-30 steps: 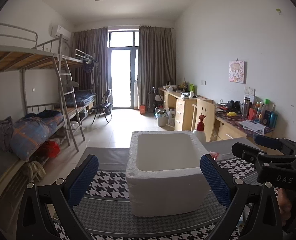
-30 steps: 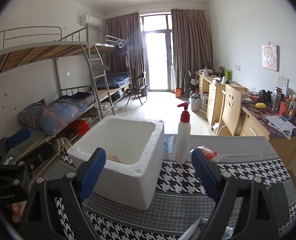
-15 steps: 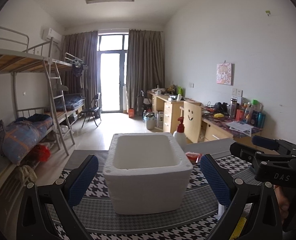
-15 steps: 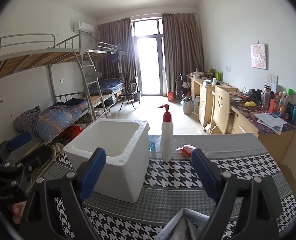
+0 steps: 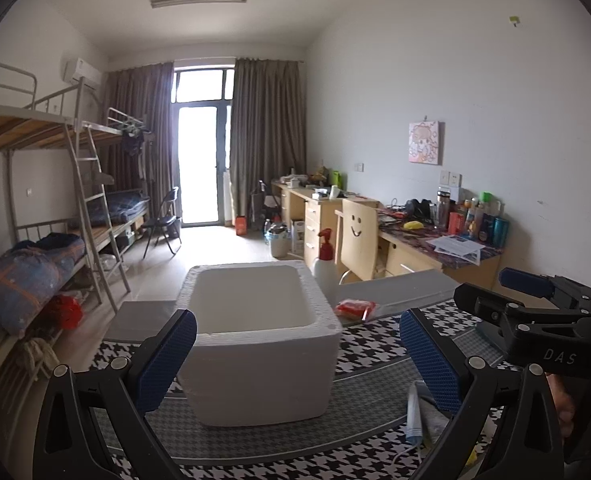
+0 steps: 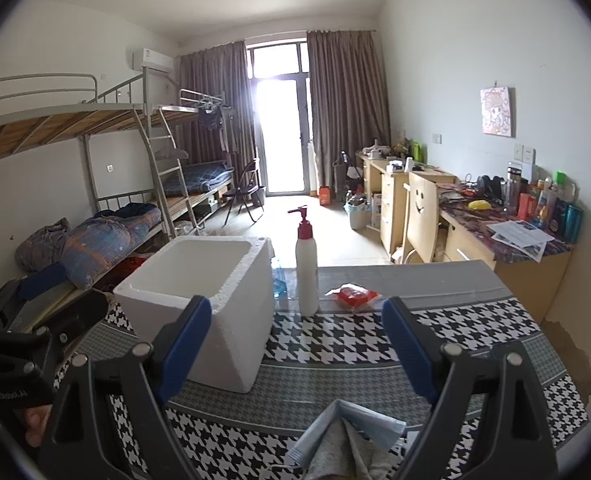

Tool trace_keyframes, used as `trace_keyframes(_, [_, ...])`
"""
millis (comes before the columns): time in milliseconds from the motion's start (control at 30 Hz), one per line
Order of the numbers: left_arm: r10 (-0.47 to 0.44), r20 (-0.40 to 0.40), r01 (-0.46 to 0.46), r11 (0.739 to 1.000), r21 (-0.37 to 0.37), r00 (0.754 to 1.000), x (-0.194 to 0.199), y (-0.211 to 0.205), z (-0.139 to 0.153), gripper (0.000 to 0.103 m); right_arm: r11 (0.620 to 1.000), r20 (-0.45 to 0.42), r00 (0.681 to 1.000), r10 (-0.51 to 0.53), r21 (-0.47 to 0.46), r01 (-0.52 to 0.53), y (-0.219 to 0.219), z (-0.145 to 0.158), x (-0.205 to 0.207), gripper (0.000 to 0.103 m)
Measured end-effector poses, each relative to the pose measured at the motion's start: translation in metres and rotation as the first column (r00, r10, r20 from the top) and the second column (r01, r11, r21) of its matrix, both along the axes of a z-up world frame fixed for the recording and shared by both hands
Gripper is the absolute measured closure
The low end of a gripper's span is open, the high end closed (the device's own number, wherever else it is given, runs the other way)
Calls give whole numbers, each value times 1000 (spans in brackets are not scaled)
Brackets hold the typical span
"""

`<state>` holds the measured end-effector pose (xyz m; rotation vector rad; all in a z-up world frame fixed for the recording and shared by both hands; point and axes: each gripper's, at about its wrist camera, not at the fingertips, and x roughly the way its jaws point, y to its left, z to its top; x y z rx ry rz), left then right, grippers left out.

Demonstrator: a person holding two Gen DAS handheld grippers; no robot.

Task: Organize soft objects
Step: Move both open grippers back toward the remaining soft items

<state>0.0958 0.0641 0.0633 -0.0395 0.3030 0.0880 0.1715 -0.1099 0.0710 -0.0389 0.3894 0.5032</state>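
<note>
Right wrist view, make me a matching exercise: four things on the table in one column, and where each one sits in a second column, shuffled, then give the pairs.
Things:
1. foam box
2. pump bottle
3. red packet
4. face mask

Places:
A. nearest the camera, at the bottom edge between the right gripper's fingers
B. left part of the table, open side up
C. standing upright just right of the box
D. lying flat on the grey strip, right of the bottle

Pairs: 1-B, 2-C, 3-D, 4-A
</note>
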Motion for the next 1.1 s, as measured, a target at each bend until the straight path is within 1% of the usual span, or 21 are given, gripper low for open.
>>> trace_keyframes(200, [-27, -7, 27, 999, -20, 1000, 1, -6, -5, 1, 1000, 3, 1000, -26, -3, 26, -11, -1, -3, 13])
trace_keyframes(667, [-88, -22, 88, 996, -27, 996, 1, -28, -13, 1, 996, -15, 996, -90, -9, 89, -38, -10, -7, 13])
trace_keyframes(1100, [-157, -39, 155, 986, -57, 987, -1, -47, -21, 1, 990, -38, 990, -137, -22, 136, -60, -22, -15, 13])
